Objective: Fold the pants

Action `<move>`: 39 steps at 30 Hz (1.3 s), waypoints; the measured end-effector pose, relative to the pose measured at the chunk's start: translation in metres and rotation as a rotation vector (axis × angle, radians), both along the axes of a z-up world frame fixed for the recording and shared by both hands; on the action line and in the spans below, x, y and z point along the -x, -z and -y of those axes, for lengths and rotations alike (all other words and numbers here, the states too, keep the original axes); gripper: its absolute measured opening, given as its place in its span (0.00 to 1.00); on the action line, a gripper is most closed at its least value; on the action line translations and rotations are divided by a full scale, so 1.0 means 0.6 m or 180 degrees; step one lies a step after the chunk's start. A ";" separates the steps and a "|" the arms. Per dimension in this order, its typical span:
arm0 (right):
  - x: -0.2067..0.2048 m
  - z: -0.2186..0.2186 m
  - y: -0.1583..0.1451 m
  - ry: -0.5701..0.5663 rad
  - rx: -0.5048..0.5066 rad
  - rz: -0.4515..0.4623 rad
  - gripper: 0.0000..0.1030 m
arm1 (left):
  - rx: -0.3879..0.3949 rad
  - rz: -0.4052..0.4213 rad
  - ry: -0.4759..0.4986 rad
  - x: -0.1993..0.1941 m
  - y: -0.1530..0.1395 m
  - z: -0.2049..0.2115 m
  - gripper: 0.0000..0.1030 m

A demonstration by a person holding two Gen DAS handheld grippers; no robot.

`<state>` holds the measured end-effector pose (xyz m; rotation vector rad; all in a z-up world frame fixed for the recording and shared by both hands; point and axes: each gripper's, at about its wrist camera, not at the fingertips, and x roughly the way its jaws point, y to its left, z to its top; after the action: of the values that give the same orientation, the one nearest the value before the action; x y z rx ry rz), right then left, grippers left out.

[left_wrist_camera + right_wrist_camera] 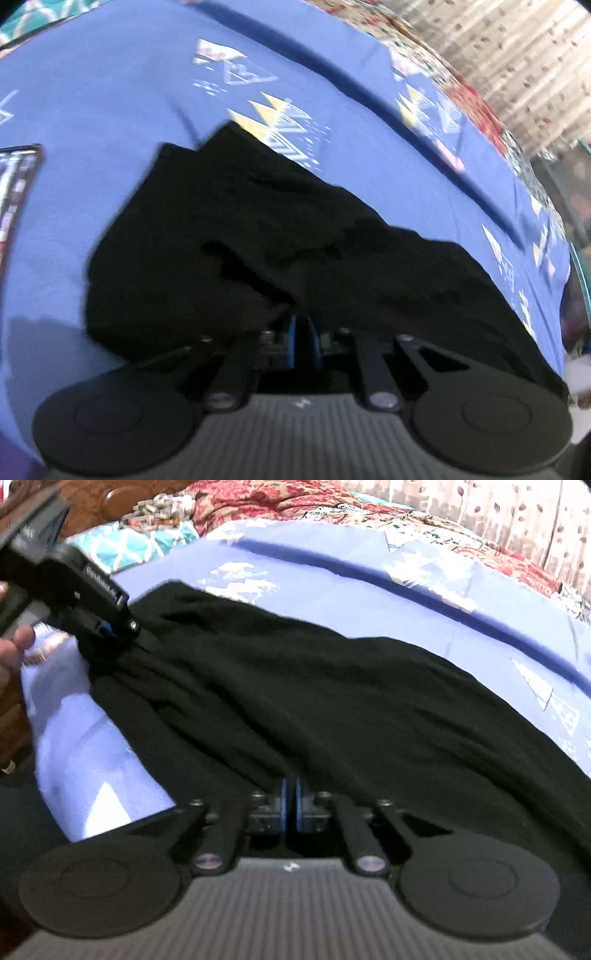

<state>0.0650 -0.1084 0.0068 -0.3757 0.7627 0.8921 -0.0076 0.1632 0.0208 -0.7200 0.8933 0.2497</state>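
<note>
Black pants (258, 236) lie rumpled on a blue bedsheet (110, 110). My left gripper (303, 325) is shut on the near edge of the pants, and the cloth hides its blue fingertips. In the right wrist view the pants (332, 701) stretch across the sheet (369, 598). My right gripper (290, 794) is shut on their near edge, blue pads pressed together. The left gripper (144, 638) shows at the upper left of that view, pinching the far left end of the pants, with a hand behind it.
A red floral blanket (295, 498) and a teal patterned pillow (129, 550) lie at the bed's far side. A curtain (517, 55) hangs beyond the bed. A dark patterned object (18, 184) sits at the left edge of the sheet.
</note>
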 end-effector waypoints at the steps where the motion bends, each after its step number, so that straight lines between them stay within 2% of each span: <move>1: 0.003 0.008 -0.013 -0.0014 -0.0093 -0.0076 0.06 | -0.0003 0.0012 0.0001 0.005 -0.007 -0.003 0.11; 3: 0.021 0.026 -0.035 -0.0095 -0.0189 -0.0157 0.06 | 0.0019 0.0036 0.0016 0.014 -0.019 -0.006 0.13; 5: 0.041 0.039 -0.037 -0.0162 -0.0144 -0.0196 0.07 | 0.0012 0.0088 0.0034 0.015 -0.032 -0.002 0.19; 8: 0.041 0.047 0.003 -0.0044 -0.0003 -0.0366 0.07 | -0.0089 0.0243 0.0209 0.002 -0.053 0.026 0.26; 10: 0.033 0.052 0.014 0.0114 -0.0140 -0.0474 0.11 | -0.0136 0.0271 0.0390 -0.020 -0.058 0.053 0.27; 13: 0.037 0.055 -0.008 0.0155 -0.0351 -0.0457 0.18 | -0.0270 0.0145 0.0642 -0.039 -0.045 0.091 0.27; 15: 0.039 0.062 -0.023 0.0109 -0.0479 -0.0433 0.28 | -0.0294 -0.0019 0.0774 -0.043 -0.022 0.103 0.27; 16: 0.040 0.065 -0.027 0.0127 -0.0513 -0.0410 0.29 | -0.0334 -0.0139 0.0821 -0.044 -0.008 0.107 0.25; 17: 0.037 0.069 -0.027 0.0180 -0.0522 -0.0402 0.29 | -0.0384 -0.0221 0.0851 -0.039 0.004 0.108 0.23; 19: 0.027 0.083 -0.016 0.0350 -0.0539 -0.0526 0.29 | -0.0364 -0.0169 0.0861 -0.019 0.014 0.099 0.18; 23: 0.003 0.136 0.004 0.0745 -0.0646 -0.0855 0.28 | -0.0076 -0.0117 0.0664 0.002 0.004 0.066 0.15; 24: 0.001 0.154 -0.001 0.0827 -0.0759 -0.0883 0.29 | -0.0071 -0.0104 0.0641 0.005 -0.005 0.065 0.16; 27: -0.008 0.214 -0.027 0.1175 -0.1094 -0.0781 0.29 | -0.0247 0.0037 0.0657 0.000 -0.037 0.084 0.32; 29: -0.023 0.248 -0.038 0.1446 -0.1221 -0.0671 0.30 | -0.0270 0.0152 0.0740 -0.016 -0.054 0.108 0.34; 32: -0.055 0.275 -0.043 0.1788 -0.1183 -0.0477 0.30 | -0.0218 0.0244 0.0915 -0.049 -0.061 0.162 0.34; 34: -0.078 0.286 -0.034 0.1888 -0.1155 -0.0461 0.30 | -0.0227 0.0244 0.1068 -0.078 -0.053 0.202 0.34; 36: -0.100 0.293 -0.015 0.2023 -0.0985 -0.0506 0.30 | -0.0262 0.0122 0.1191 -0.104 -0.038 0.238 0.34; 38: -0.111 0.306 0.011 0.2171 -0.0595 -0.0739 0.28 | -0.0325 -0.0081 0.1261 -0.124 -0.019 0.266 0.34; 39: -0.098 0.320 0.016 0.2094 -0.0651 -0.0776 0.27 | -0.0346 -0.0170 0.1286 -0.129 -0.011 0.274 0.34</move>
<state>0.1237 -0.3001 -0.0029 0.1713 0.9325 0.3866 0.0696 -0.0009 0.0276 -0.4211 1.0467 -0.0424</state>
